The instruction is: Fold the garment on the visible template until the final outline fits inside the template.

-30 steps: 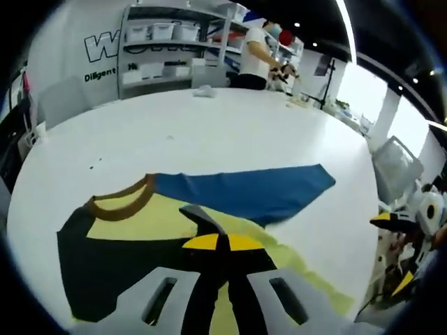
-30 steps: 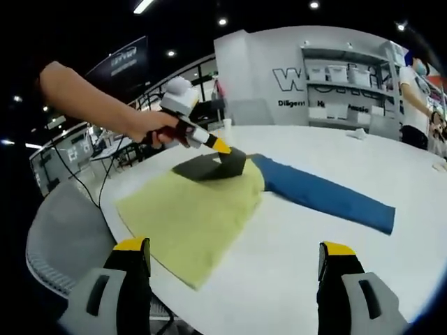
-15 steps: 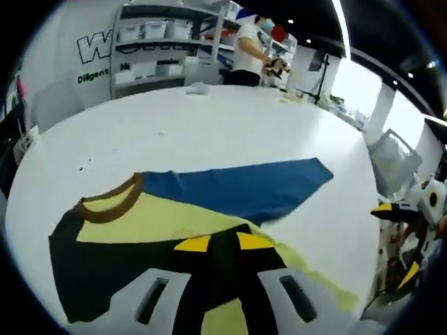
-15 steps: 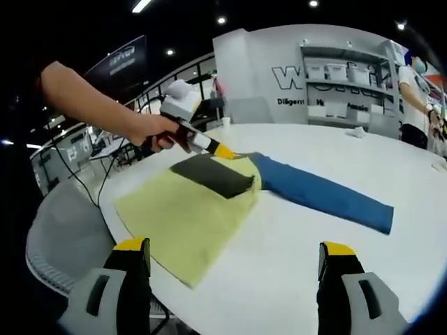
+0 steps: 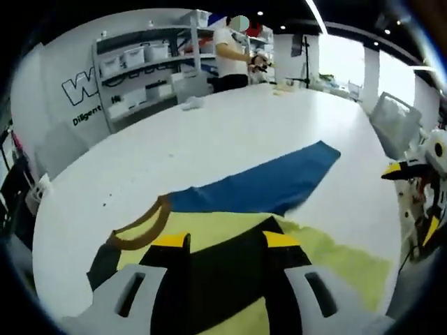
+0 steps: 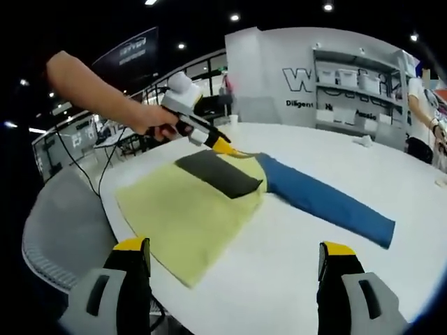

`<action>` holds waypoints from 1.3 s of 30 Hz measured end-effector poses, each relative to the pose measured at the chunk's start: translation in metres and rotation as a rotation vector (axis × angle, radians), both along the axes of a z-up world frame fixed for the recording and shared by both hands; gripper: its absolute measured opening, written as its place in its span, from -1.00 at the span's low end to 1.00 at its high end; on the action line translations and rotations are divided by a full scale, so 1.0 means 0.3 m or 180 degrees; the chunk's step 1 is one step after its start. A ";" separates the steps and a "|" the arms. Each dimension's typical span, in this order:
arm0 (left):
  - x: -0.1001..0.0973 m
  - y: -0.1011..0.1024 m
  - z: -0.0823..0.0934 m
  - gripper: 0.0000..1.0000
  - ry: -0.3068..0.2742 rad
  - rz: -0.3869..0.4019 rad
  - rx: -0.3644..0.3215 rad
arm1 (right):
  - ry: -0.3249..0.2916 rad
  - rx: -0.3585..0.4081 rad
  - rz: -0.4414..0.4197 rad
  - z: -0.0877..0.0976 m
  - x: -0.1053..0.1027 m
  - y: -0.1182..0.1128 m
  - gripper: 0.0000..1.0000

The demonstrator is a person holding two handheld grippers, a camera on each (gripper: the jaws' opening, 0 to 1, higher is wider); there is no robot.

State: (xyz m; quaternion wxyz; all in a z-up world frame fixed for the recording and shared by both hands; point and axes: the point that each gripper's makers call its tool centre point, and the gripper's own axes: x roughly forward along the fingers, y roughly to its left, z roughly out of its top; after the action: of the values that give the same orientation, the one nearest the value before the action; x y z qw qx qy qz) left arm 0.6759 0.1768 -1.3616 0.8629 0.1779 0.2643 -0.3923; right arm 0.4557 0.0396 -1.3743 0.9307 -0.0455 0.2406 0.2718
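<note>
The shirt (image 6: 202, 209) lay flat on the white table (image 6: 328, 174), well ahead of the right claw (image 6: 234, 269) and somewhat to its left; its yellow body spread toward that claw, its blue sleeve (image 6: 328, 202) ran off ahead and to the right; the right claw hung above the near table edge with jaws wide apart, gripping nothing. The black sleeve (image 6: 218, 173) lay folded across the yellow body, with the left claw (image 6: 225, 147) at its far end, held in a hand (image 6: 150, 118); in the left gripper view that claw (image 5: 225, 241) stood open, jaws parted with the black sleeve (image 5: 213, 279) lying between them, the brown collar (image 5: 143, 230) just to its left, the blue sleeve (image 5: 269, 185) stretching ahead and rightward. Shelves (image 5: 140, 63) and a person (image 5: 230, 49) stood far beyond the table.
</note>
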 end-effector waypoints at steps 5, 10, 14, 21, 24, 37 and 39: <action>-0.006 0.026 0.006 0.07 -0.0057 -0.0004 0.0052 | -0.0068 -0.0061 0.0073 0.011 0.006 0.000 0.97; -0.016 0.047 0.011 0.52 -0.0095 -0.0042 0.0106 | -0.0128 -0.0048 0.0086 0.027 0.019 0.005 0.98; -0.013 0.085 0.011 0.68 -0.0106 -0.0028 0.0164 | -0.0133 -0.0048 0.0075 0.031 0.034 0.003 0.98; -0.027 0.131 0.020 0.98 -0.0012 0.0082 0.0061 | -0.0165 -0.0038 0.0090 0.051 0.062 0.006 0.98; -0.039 0.157 0.030 0.98 -0.0045 0.0084 0.0064 | -0.0169 -0.0026 0.0090 0.054 0.073 0.006 0.98; -0.088 0.316 0.068 0.98 0.0008 0.0247 -0.0081 | -0.0214 -0.0032 0.0031 0.070 0.125 -0.025 0.94; -0.105 0.336 0.078 0.98 0.0005 0.0249 -0.0082 | -0.0210 -0.0034 0.0024 0.073 0.135 -0.028 0.94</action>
State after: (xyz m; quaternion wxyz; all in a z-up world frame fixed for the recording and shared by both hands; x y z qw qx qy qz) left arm 0.6445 0.2775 -1.3383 0.8796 0.1560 0.2667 -0.3618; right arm 0.4962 0.0311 -1.3525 0.9368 -0.0604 0.2110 0.2724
